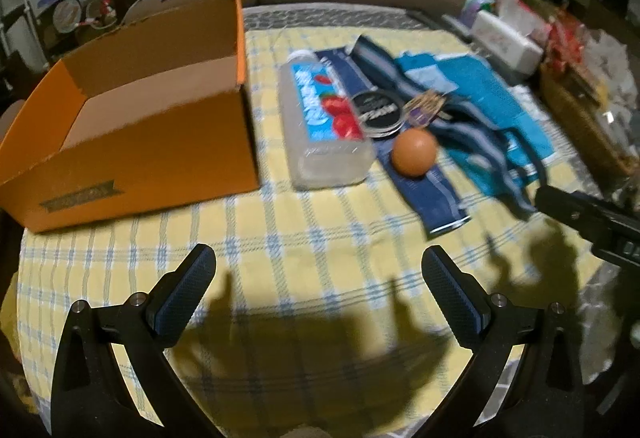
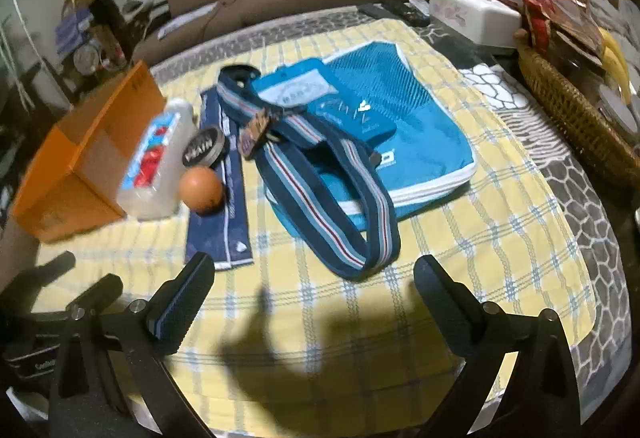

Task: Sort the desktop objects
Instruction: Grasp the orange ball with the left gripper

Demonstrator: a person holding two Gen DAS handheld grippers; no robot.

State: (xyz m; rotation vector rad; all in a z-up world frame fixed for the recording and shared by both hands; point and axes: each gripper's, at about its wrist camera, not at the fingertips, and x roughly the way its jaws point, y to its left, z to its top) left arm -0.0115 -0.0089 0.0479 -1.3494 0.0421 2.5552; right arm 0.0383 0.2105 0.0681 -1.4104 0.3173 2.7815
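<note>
Two grippers hang wide apart and empty over the near edge of the checked tablecloth [image 1: 320, 238]: the left gripper [image 1: 318, 270] faces the orange cardboard box [image 1: 140, 141], open-topped at far left, and the right gripper [image 2: 314, 274] faces the blue mesh bag [image 2: 400, 125]. The things to sort lie just right of the box: a clear plastic bottle [image 1: 324, 125] on its side, a round black tin [image 1: 376, 113] touching it, and an orange ball [image 1: 414, 151] on a dark blue cloth [image 1: 436, 205]. The ball probably rolls, so pinch it across its middle. The bottle looks light and slick; grip its flat sides. The striped strap [image 2: 332, 205] is limp and will drape; take it at the near loop.
</note>
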